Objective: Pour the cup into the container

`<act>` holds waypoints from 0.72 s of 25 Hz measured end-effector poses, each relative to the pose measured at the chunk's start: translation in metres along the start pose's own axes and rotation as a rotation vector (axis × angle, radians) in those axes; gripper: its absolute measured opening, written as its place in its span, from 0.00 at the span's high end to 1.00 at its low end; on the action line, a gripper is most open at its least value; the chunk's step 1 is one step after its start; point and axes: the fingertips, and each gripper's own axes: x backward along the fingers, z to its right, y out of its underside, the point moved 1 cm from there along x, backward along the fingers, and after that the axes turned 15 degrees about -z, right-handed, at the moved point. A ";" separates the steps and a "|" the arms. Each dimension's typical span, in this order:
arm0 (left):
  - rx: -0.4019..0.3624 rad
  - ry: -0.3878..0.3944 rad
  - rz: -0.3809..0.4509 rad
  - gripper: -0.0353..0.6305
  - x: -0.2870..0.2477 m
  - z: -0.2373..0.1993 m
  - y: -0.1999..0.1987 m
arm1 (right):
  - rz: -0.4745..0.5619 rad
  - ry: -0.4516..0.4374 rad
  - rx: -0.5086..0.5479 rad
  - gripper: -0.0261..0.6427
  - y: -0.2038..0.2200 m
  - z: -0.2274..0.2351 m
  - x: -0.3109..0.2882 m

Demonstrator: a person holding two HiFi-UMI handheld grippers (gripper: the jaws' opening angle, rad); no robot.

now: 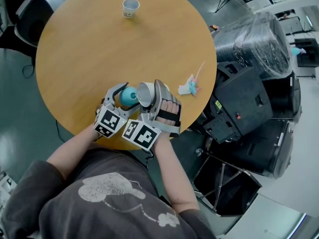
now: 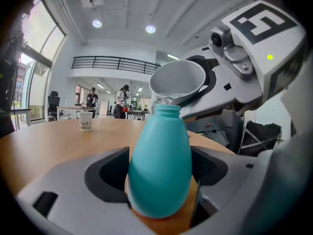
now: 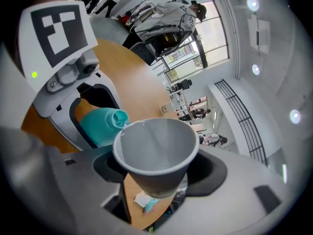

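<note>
Head view: at the near edge of the round table [image 1: 75, 59], the left gripper [image 1: 124, 94] is clamped on a teal bottle [image 1: 128, 97]. The right gripper [image 1: 148, 92] grasps a grey cup [image 1: 145, 94], tipped left toward the bottle. A paper cup [image 1: 130, 7] stands far off, and a crumpled wrapper [image 1: 189, 87] lies to the right.

Left gripper view: both pads press the bottle's [image 2: 160, 165] belly, and its base seems to be on the wood. The cup's [image 2: 177, 80] lip sits right at the narrow mouth, so a slight drift would probably send liquid down the outside.

Right gripper view: the jaws grip the cup [image 3: 155, 151] below its rim. A harder squeeze might buckle the rim and misdirect the pour, and tipping faster could overshoot the bottle [image 3: 101, 124].
</note>
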 end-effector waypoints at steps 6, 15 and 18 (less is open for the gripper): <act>0.000 -0.001 0.001 0.38 0.000 0.000 0.000 | 0.005 0.009 0.025 0.51 -0.001 -0.001 0.001; 0.001 0.000 0.002 0.38 0.000 0.000 -0.001 | 0.003 0.021 0.043 0.51 -0.003 0.001 0.002; 0.002 0.000 0.004 0.38 0.000 0.000 -0.001 | 0.005 0.007 0.023 0.51 -0.002 0.001 0.001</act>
